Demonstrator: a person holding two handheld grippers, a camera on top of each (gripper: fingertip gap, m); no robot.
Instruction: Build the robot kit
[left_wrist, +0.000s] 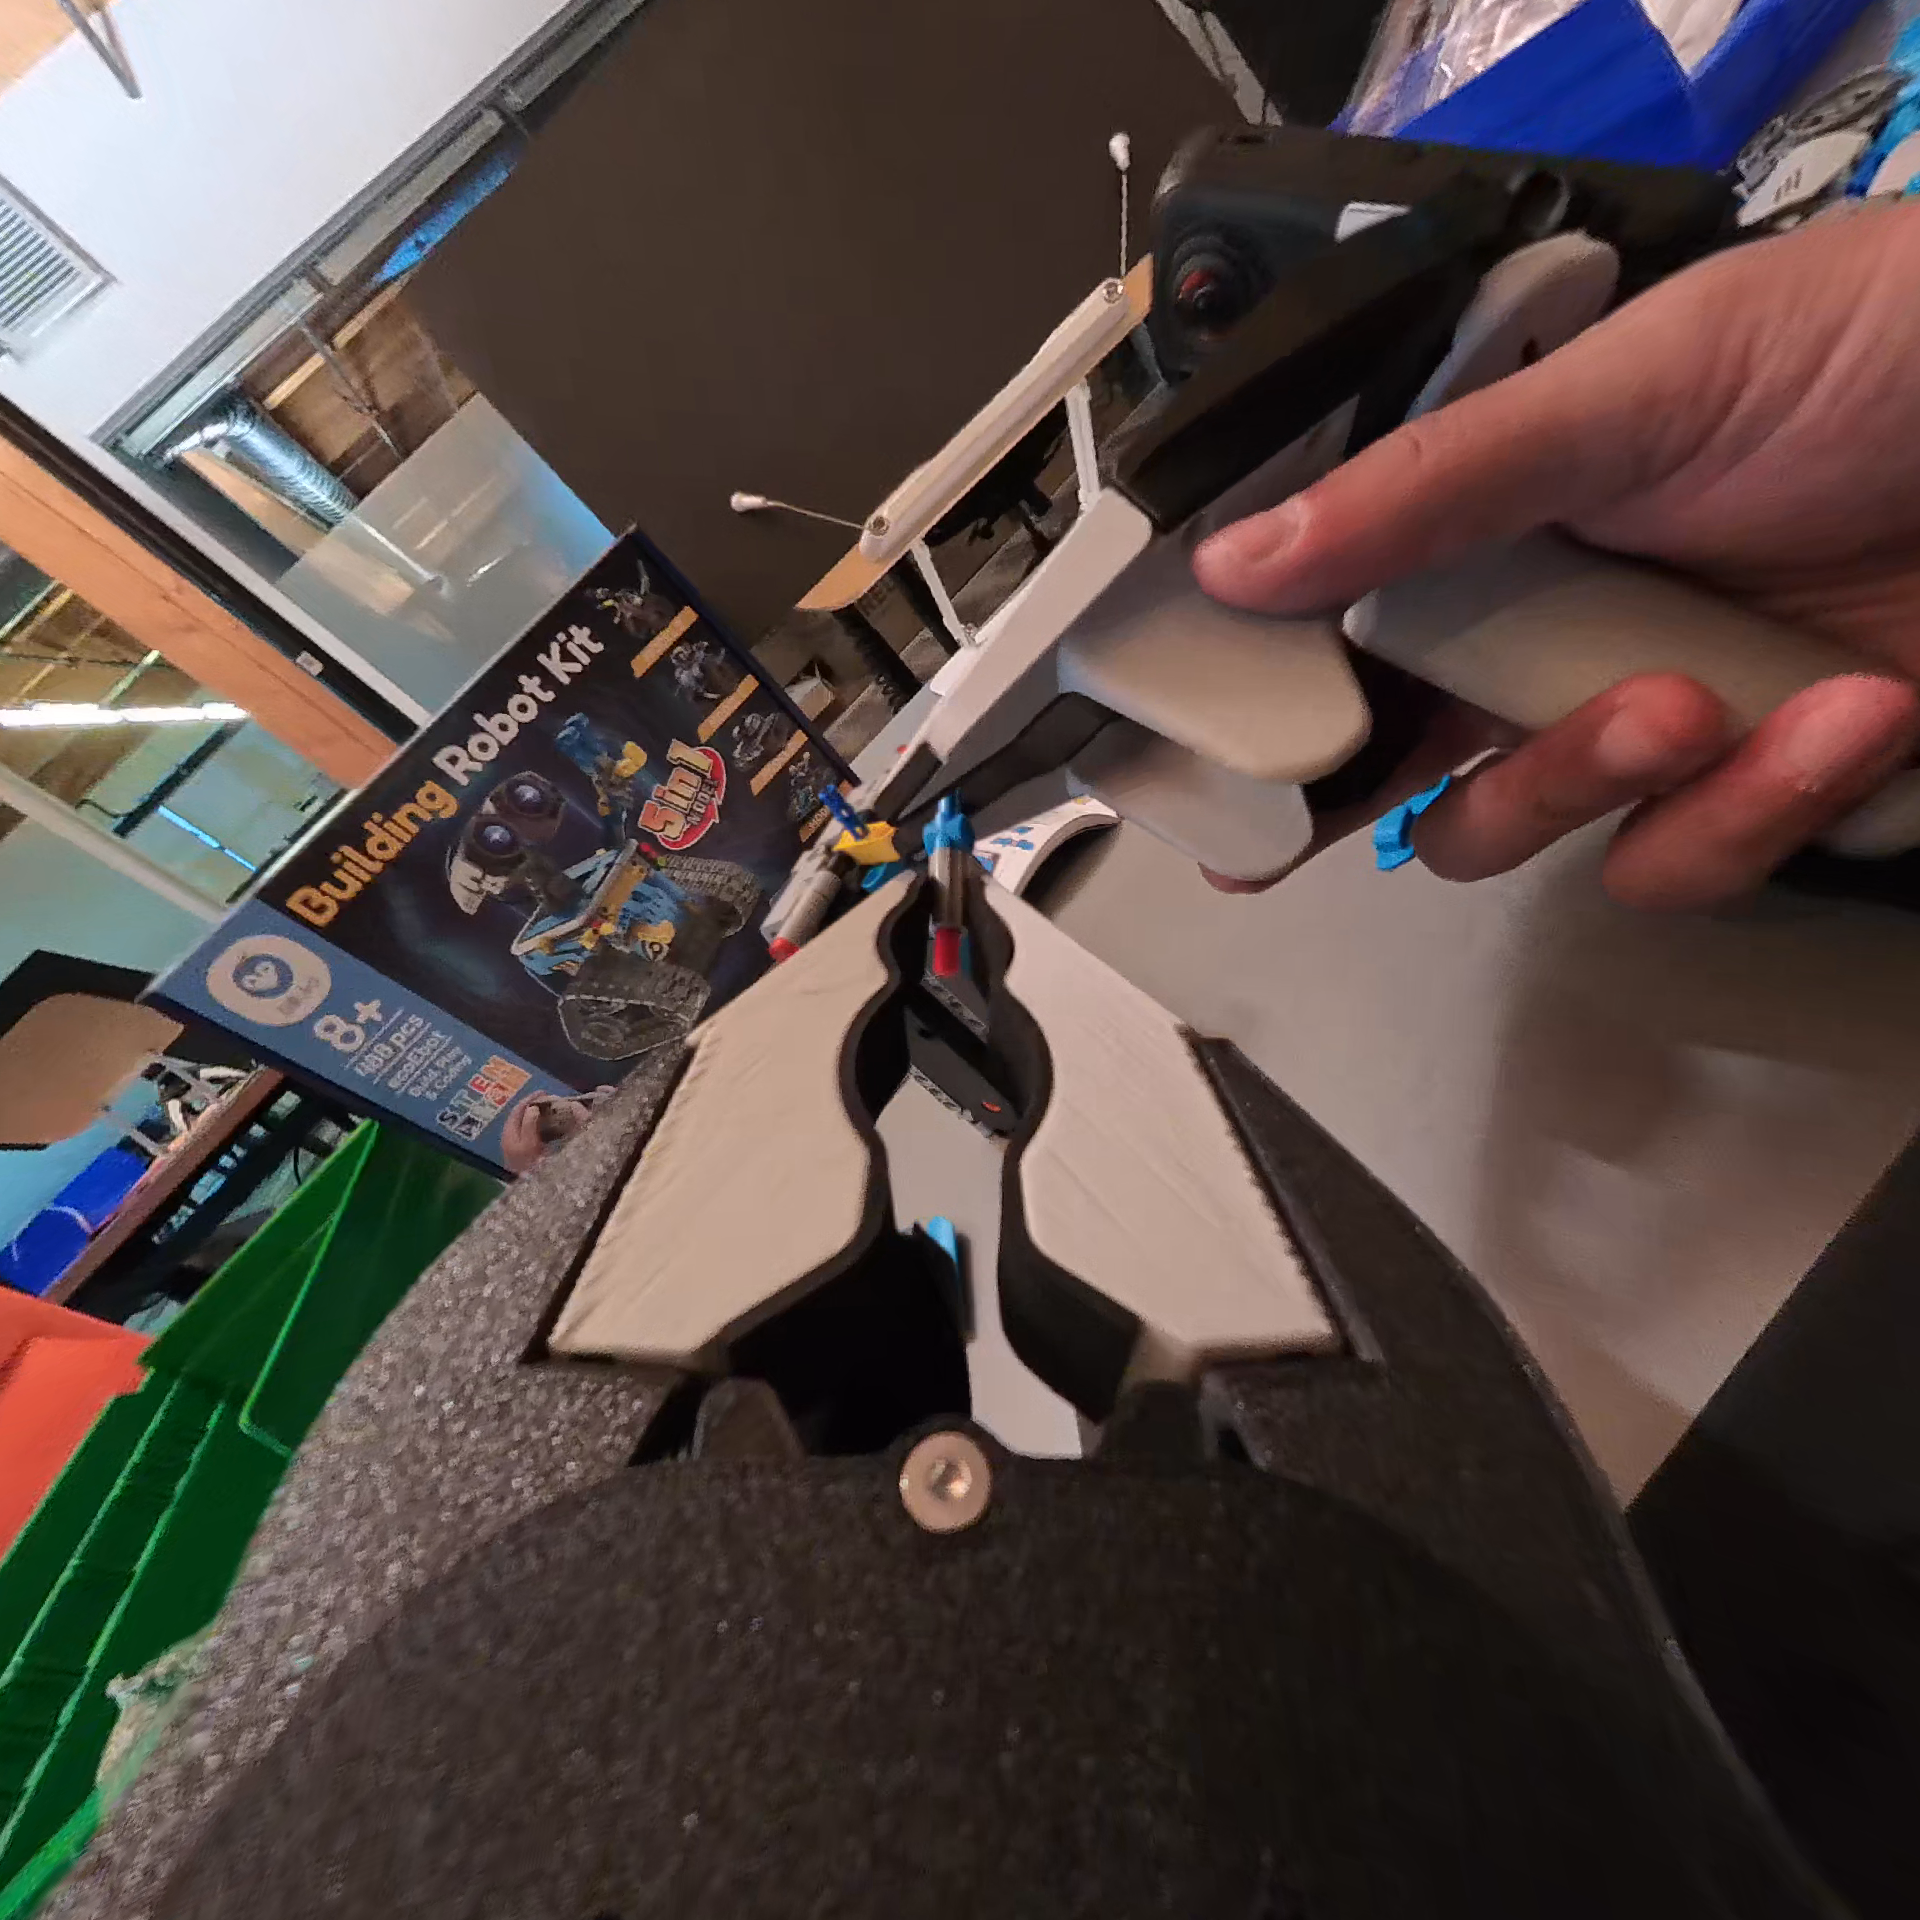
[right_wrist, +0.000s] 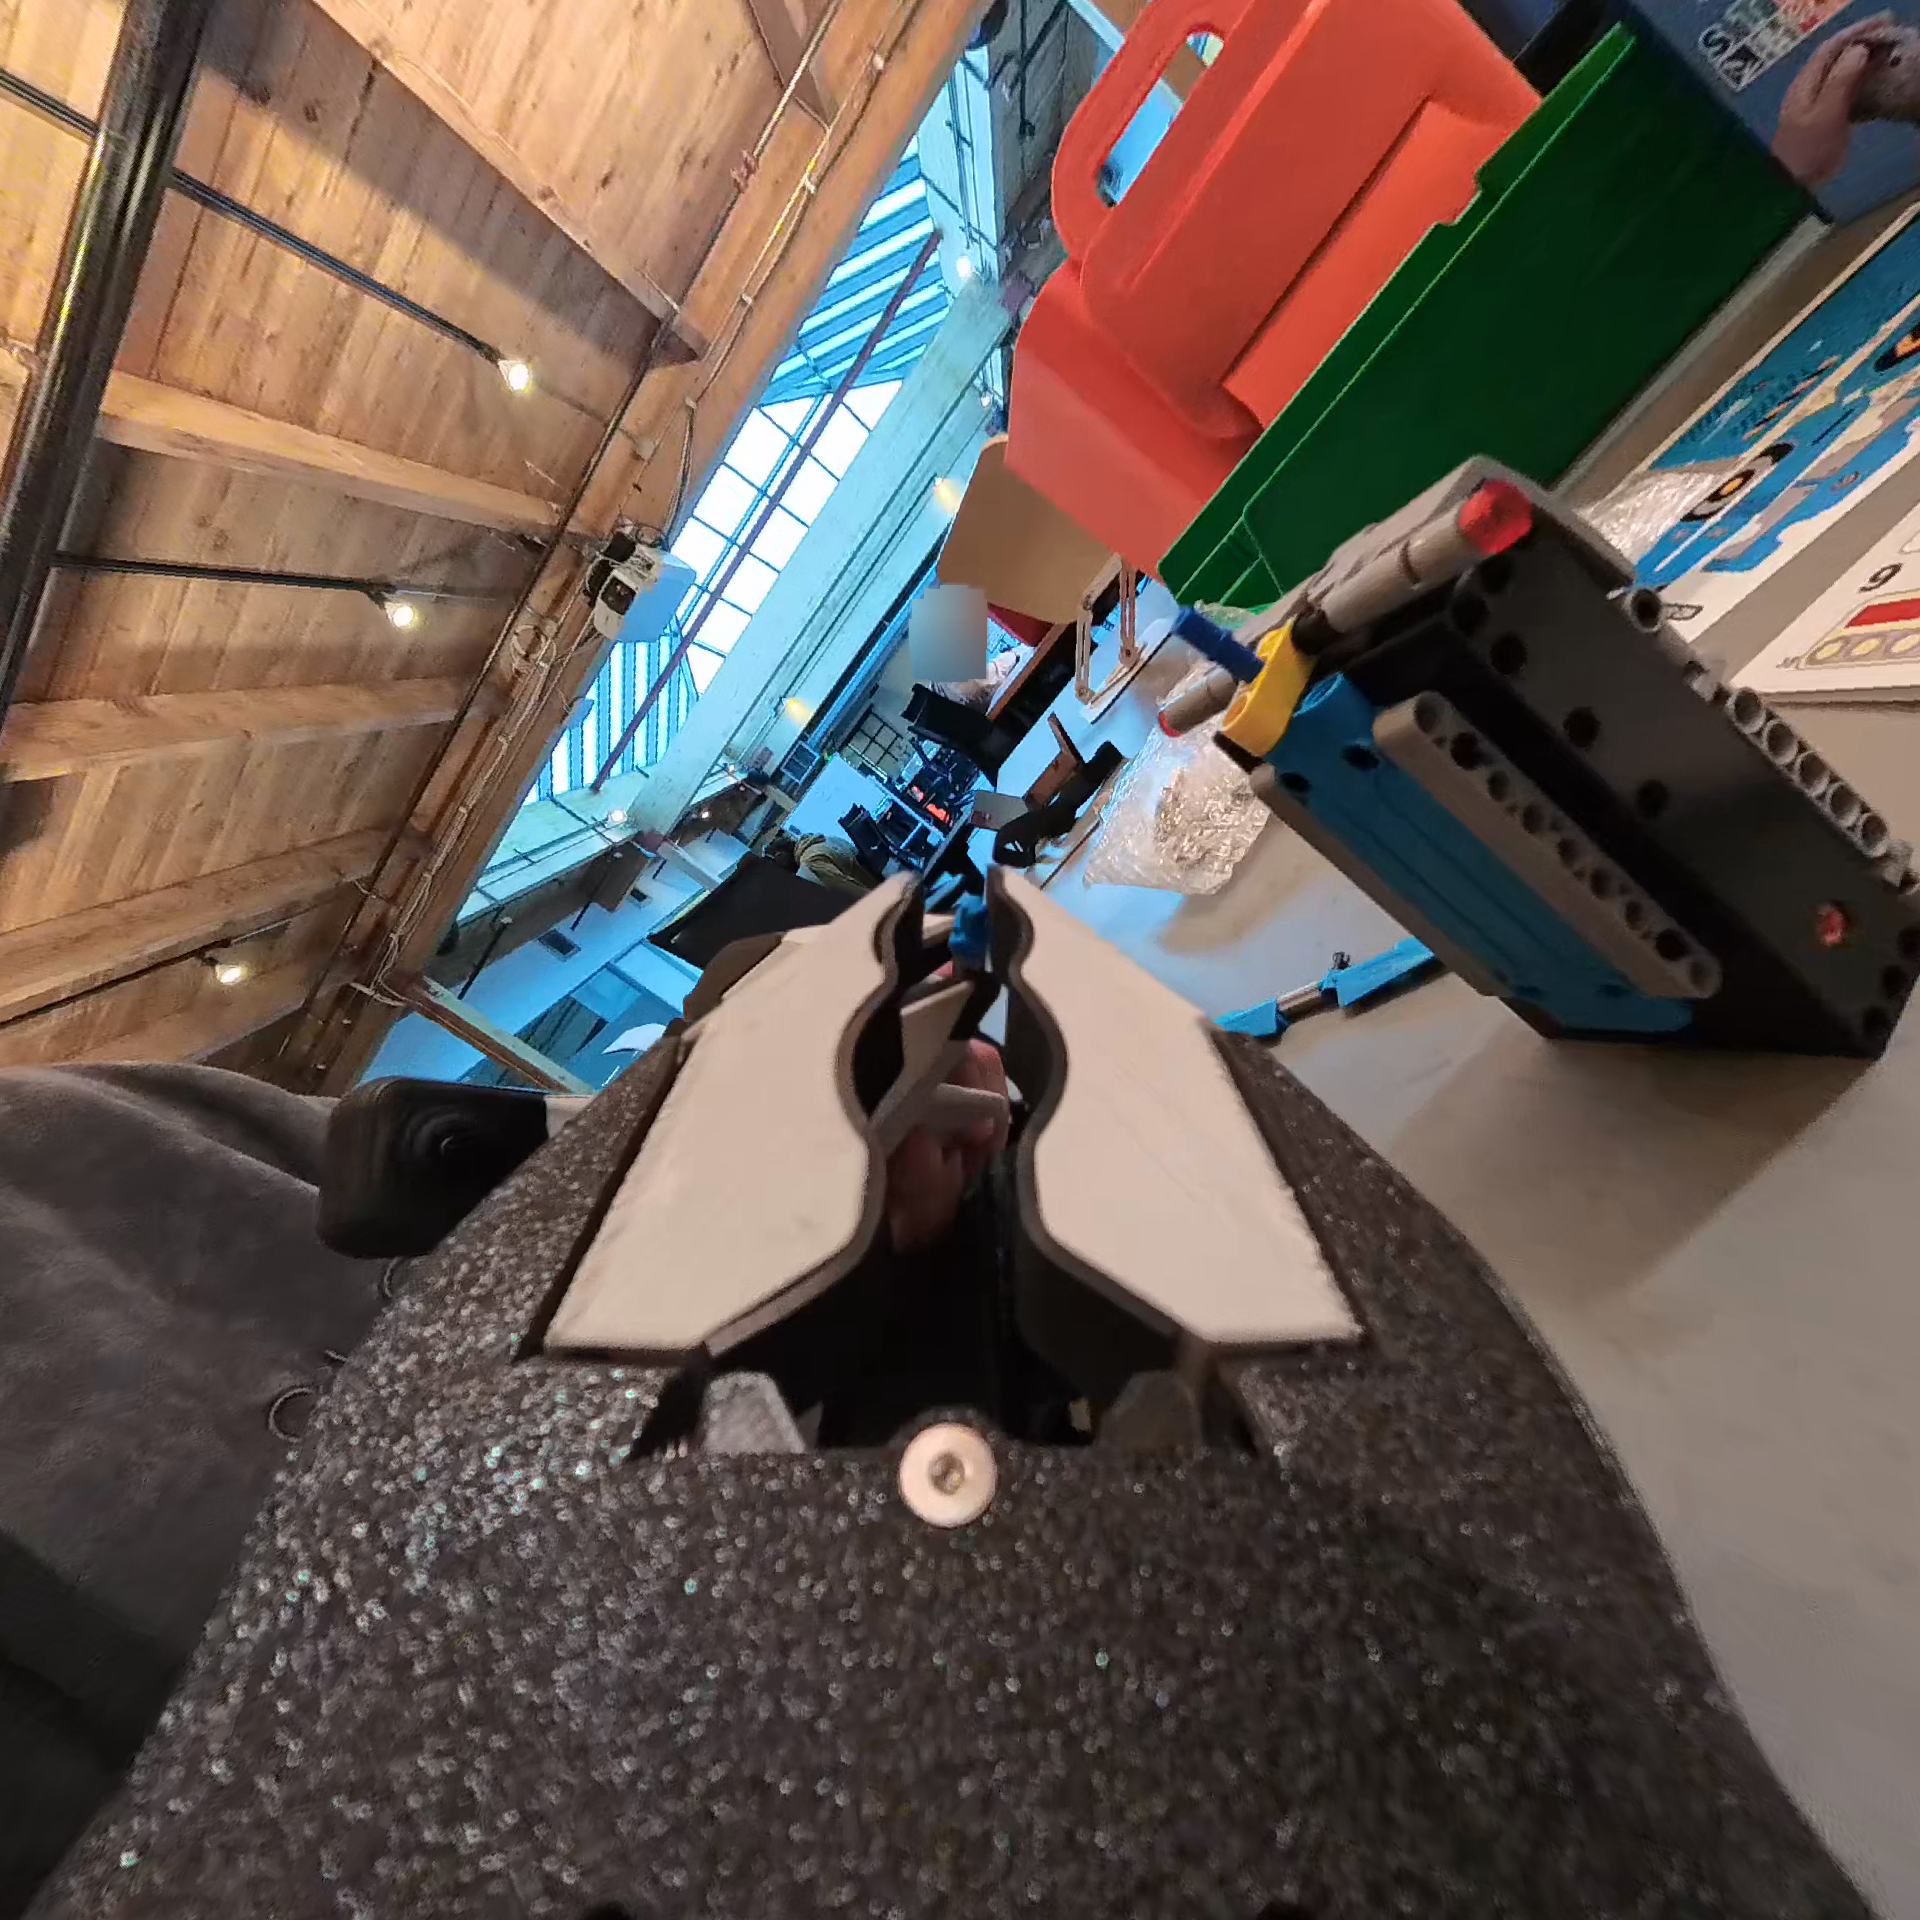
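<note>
The right gripper (right_wrist: 954, 904) had its fingers nearly together, pinching a small blue piece (right_wrist: 971, 925); the left gripper (left_wrist: 951, 899) showed a narrow gap with a red-tipped grey pin (left_wrist: 948, 935) in it, grip unclear; the black-and-blue brick assembly (right_wrist: 1558, 790) stood apart on the grey table (right_wrist: 1558, 1299).

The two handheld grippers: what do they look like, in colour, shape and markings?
Both the left gripper and the right gripper have a speckled black body with one silver screw, and two pale grey fingers with wavy dark-edged inner sides. From the left wrist view, the right one also shows a grey handle and a black camera. A grey sleeve shows nearby.
</note>
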